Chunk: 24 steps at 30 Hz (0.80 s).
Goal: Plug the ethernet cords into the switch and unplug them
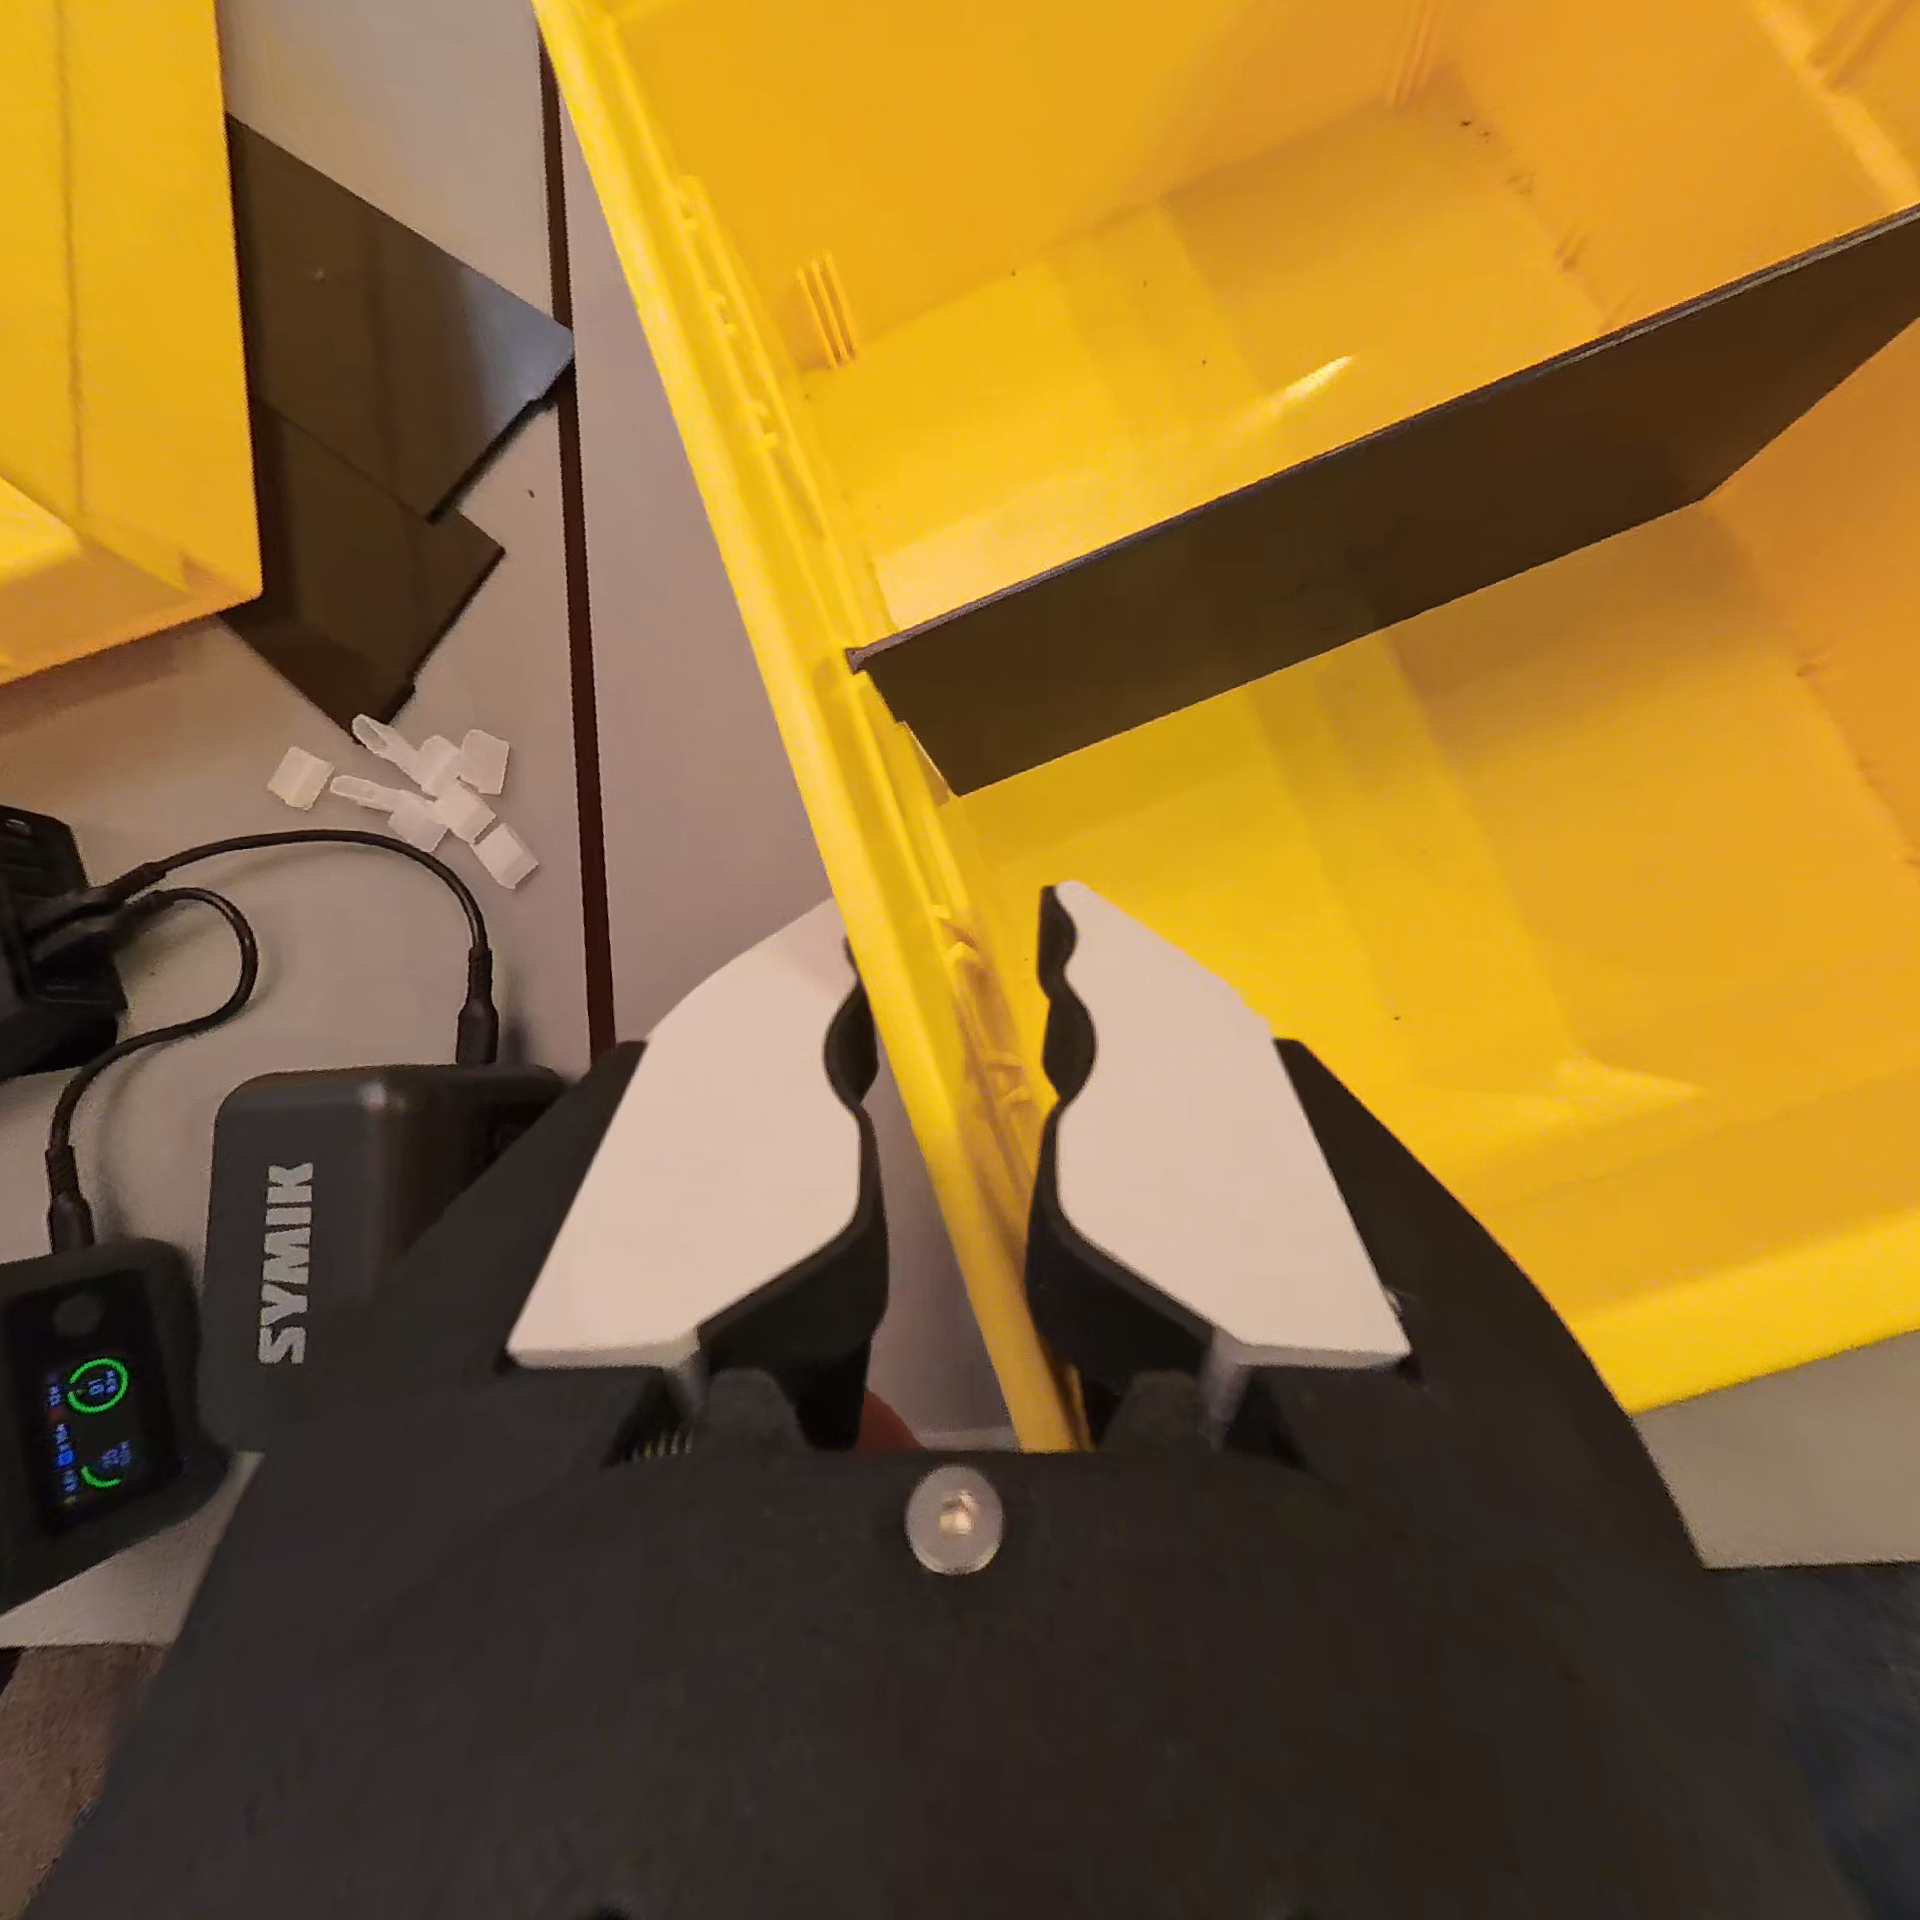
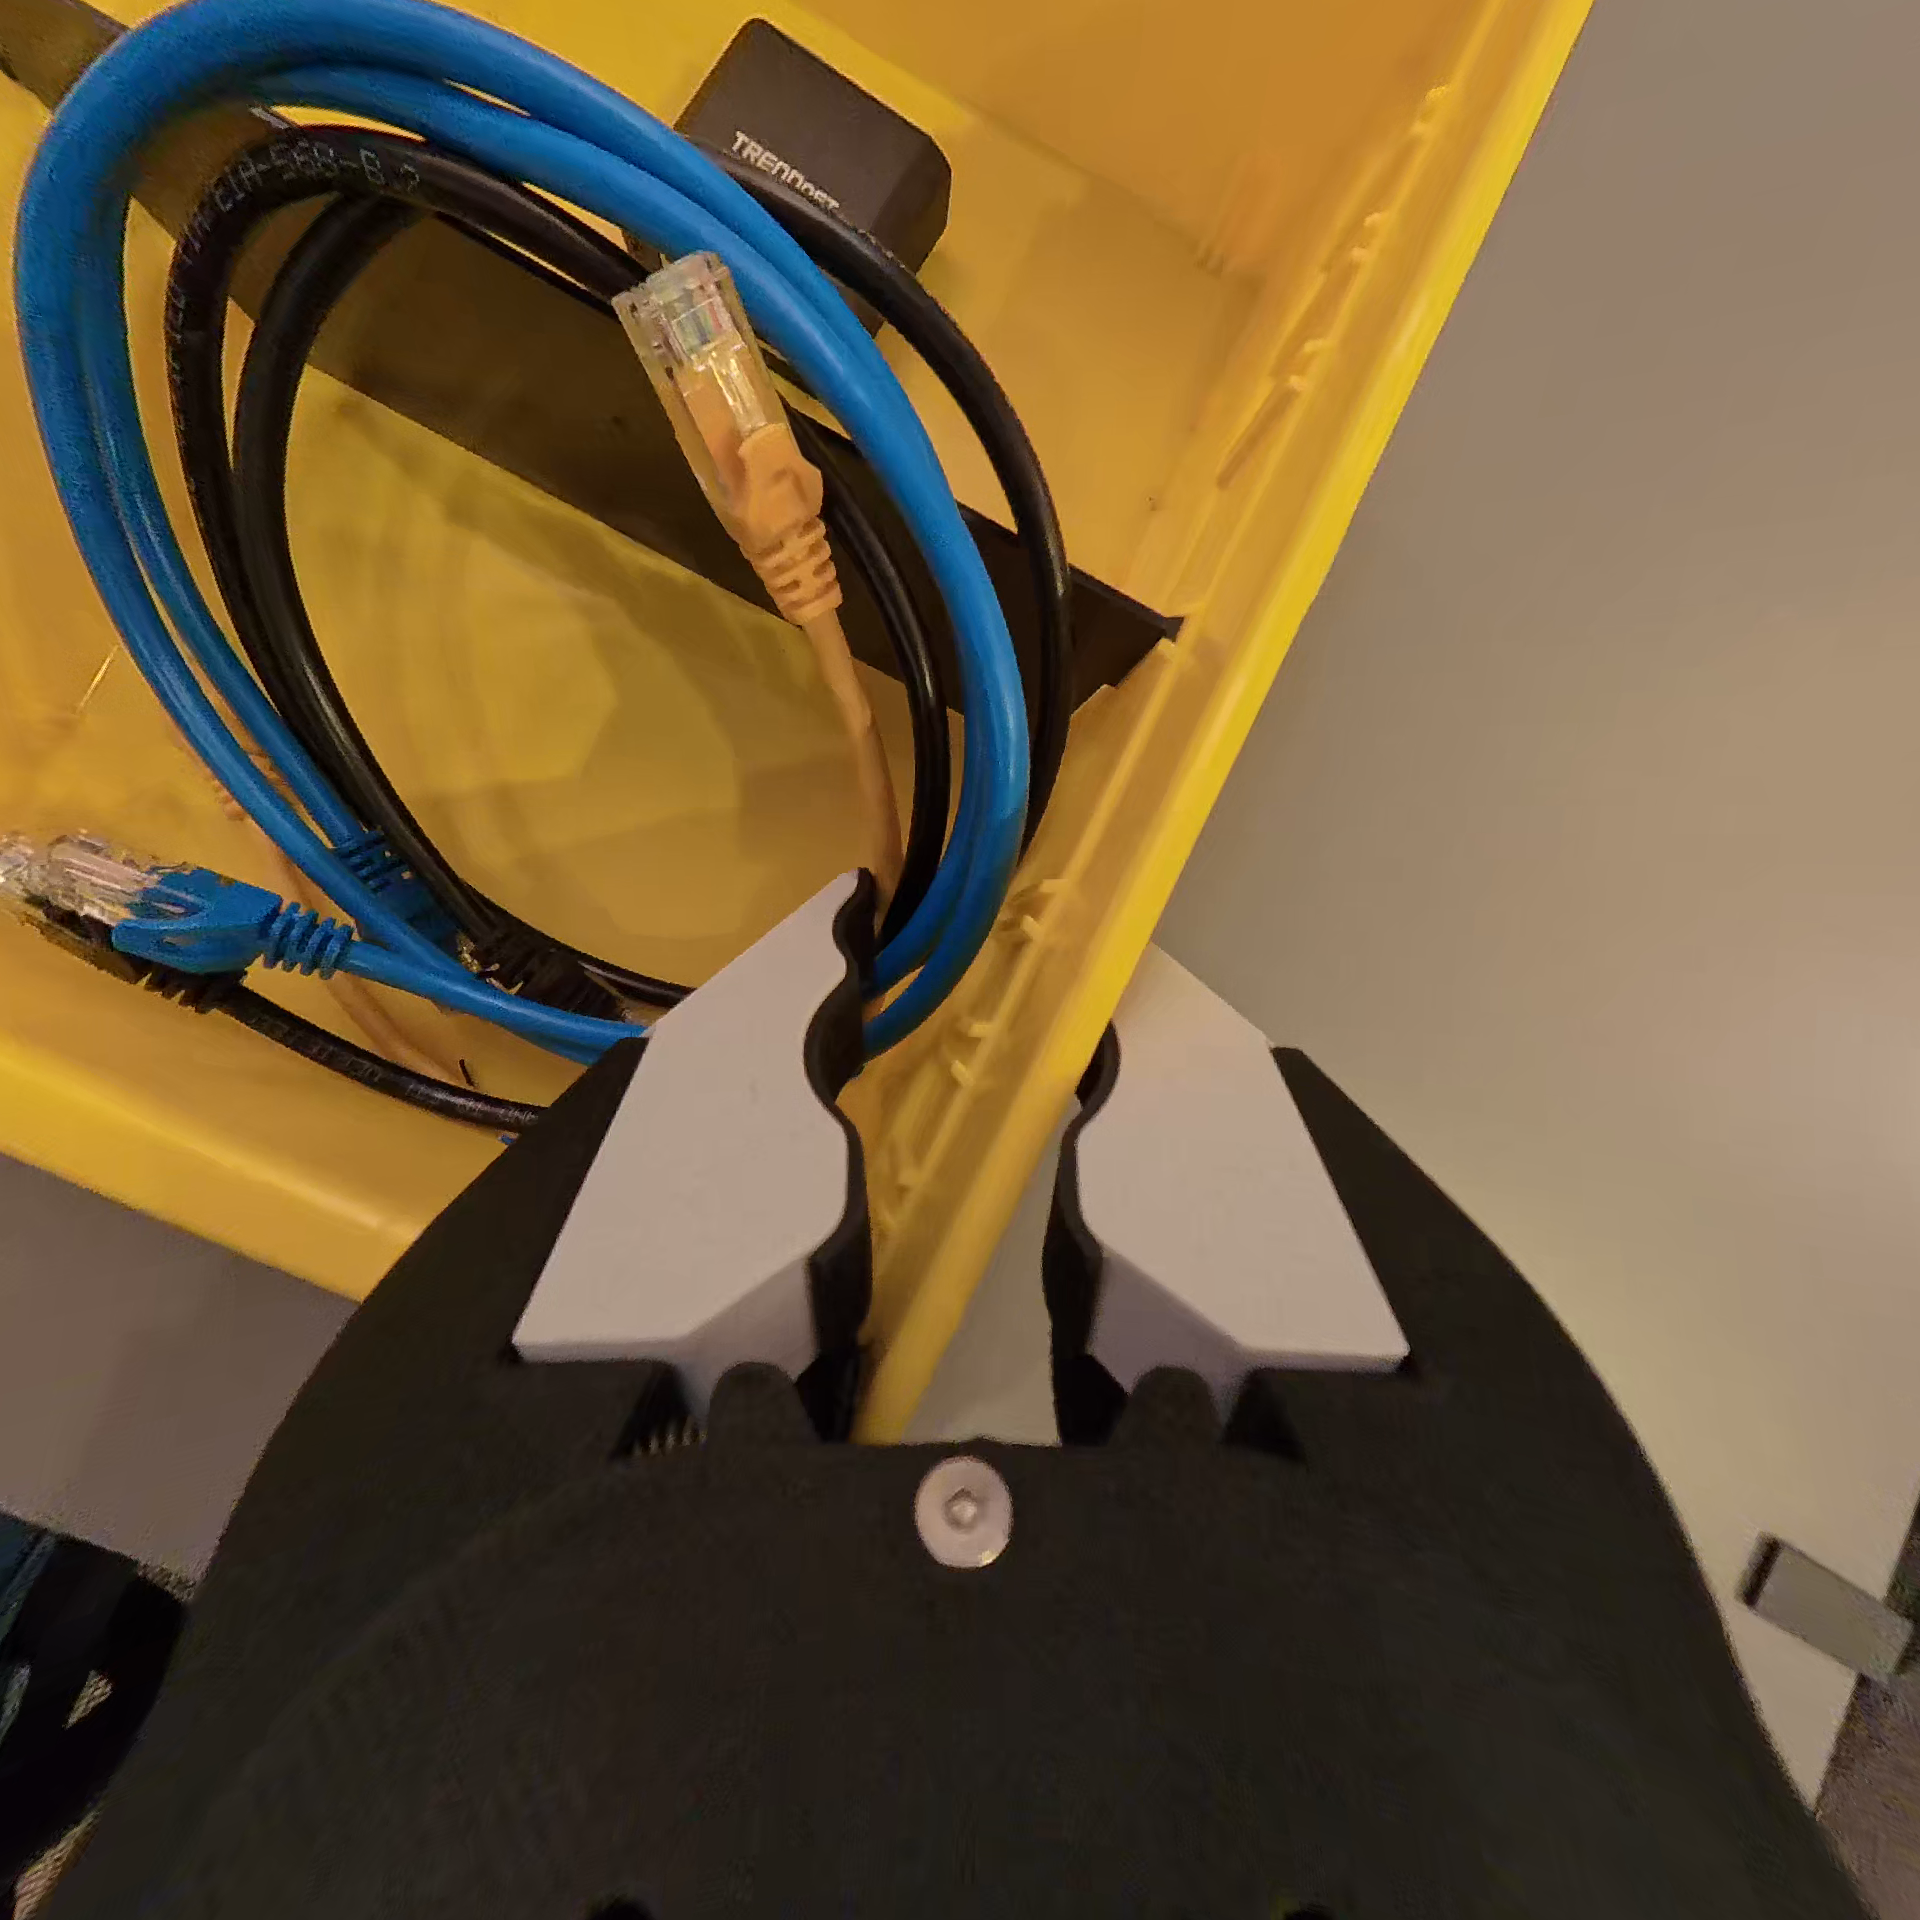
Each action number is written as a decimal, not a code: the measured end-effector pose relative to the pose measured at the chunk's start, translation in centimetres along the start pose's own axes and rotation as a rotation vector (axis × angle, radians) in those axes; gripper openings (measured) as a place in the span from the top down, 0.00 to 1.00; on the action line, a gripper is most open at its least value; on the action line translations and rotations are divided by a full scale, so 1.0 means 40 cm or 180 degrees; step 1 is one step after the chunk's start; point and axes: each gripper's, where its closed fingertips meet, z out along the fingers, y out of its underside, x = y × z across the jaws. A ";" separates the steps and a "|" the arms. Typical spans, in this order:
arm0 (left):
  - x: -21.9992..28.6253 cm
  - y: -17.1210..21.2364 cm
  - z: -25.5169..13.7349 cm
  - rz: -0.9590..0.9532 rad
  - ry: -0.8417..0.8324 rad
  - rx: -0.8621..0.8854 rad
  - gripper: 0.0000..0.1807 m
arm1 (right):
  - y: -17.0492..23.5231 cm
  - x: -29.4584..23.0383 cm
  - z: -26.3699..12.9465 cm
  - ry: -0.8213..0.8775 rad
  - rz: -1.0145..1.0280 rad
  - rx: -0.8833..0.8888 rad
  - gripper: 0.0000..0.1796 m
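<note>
A yellow bin [image 2: 1299,468] holds coiled ethernet cords: a blue one [image 2: 977,644], a black one [image 2: 1044,499] and a tan one ending in a clear plug [image 2: 707,353]. A blue plug [image 2: 197,914] lies at the left. The black switch [image 2: 831,156] sits behind a black divider [image 2: 520,384]. My right gripper [image 2: 987,966] is shut on the bin's right wall, with its left finger inside beside the cords. My left gripper [image 1: 951,925] is shut on the bin's left wall [image 1: 790,582]. In the left wrist view the compartments either side of the divider [image 1: 1351,582] hold nothing.
On the grey table to the left lie several small clear plastic caps [image 1: 416,790], a black adapter with a thin cable [image 1: 239,935], a dark box [image 1: 312,1226] and a small lit screen [image 1: 94,1403]. Another yellow bin [image 1: 104,312] and black panels [image 1: 364,436] stand beyond.
</note>
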 end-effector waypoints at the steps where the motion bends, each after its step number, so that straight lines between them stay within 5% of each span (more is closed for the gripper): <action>1: -0.001 0.002 0.003 -0.0032 0.0011 -0.0004 0.87 | -0.014 -0.016 0.006 -0.0004 -0.0028 0.0032 0.83; 24: -0.027 -0.045 -0.034 -0.0683 0.0376 0.0554 0.97 | -0.294 -0.428 0.119 -0.0409 -0.0500 0.0543 0.69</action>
